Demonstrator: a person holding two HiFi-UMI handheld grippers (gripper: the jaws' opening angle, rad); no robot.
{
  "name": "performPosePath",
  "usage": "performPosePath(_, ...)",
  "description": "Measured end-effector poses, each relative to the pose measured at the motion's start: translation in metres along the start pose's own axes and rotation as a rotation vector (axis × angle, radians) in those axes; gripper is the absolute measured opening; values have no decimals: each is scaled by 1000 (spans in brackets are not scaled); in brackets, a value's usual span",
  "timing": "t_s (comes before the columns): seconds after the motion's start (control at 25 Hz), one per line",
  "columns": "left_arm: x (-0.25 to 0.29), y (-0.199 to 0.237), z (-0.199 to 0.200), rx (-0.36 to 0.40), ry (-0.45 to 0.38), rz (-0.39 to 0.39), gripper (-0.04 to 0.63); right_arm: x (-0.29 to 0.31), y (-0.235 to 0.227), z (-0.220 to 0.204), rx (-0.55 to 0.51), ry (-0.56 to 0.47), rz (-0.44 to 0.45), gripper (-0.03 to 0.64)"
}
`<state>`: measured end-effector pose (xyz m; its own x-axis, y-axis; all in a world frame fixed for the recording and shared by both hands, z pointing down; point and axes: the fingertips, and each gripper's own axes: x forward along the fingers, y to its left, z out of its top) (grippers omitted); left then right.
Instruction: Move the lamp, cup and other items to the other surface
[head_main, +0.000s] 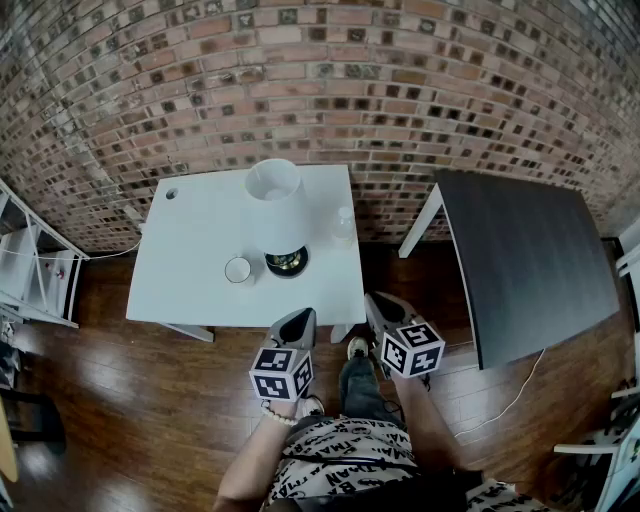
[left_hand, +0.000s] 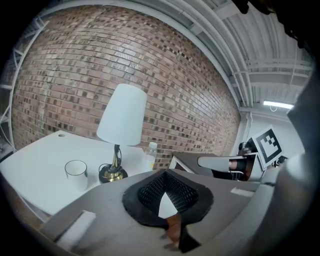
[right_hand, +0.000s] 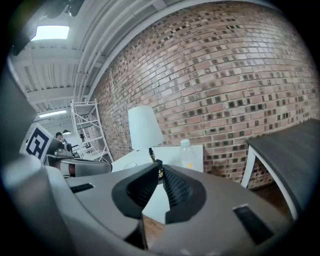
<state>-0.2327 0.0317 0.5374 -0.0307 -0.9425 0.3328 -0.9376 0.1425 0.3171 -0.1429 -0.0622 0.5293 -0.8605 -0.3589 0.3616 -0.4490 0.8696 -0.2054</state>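
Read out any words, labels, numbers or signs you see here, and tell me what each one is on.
No text here reads clearly.
Cubes on the left gripper and right gripper: black-and-white square codes, no letters.
Person's patterned clothing: black lettering, too warped to read.
Bottle: yellowish label patch, too small to read.
Lamp and cup: no print visible.

A white worktop (head_main: 190, 250) at centre frame bears a lamp (head_main: 276, 205) with white shade and brassy base, and a white cup (head_main: 238, 270). At right stands a charcoal worktop (head_main: 530, 260). Behind is a mottled red-brown brick wall (head_main: 420, 100), below a glossy brown wood floor (head_main: 130, 400).
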Motion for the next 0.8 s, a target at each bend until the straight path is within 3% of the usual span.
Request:
performPosePath(0.08,12,3,2,1,5,7,6,18,-11,5,-10,10,5,50)
performPosePath(0.16,26,7,5,1,13,13,6,38,-21,10,-17,23,11,163)
performPosePath(0.24,43,9,9,-4,16,18,6,60,-33,17,-25,38,13,184)
performPosePath(0.28,52,10,10,-10,16,20,6,70,-39,21,-29,47,15,235)
performPosePath(0.48,95,15,15,-25,35,37,6,118,-65,34,-55,90,36,279)
performPosePath(0.8,137,24,20,-29,61,69,6,177,-80,43,-131,134,88,276)
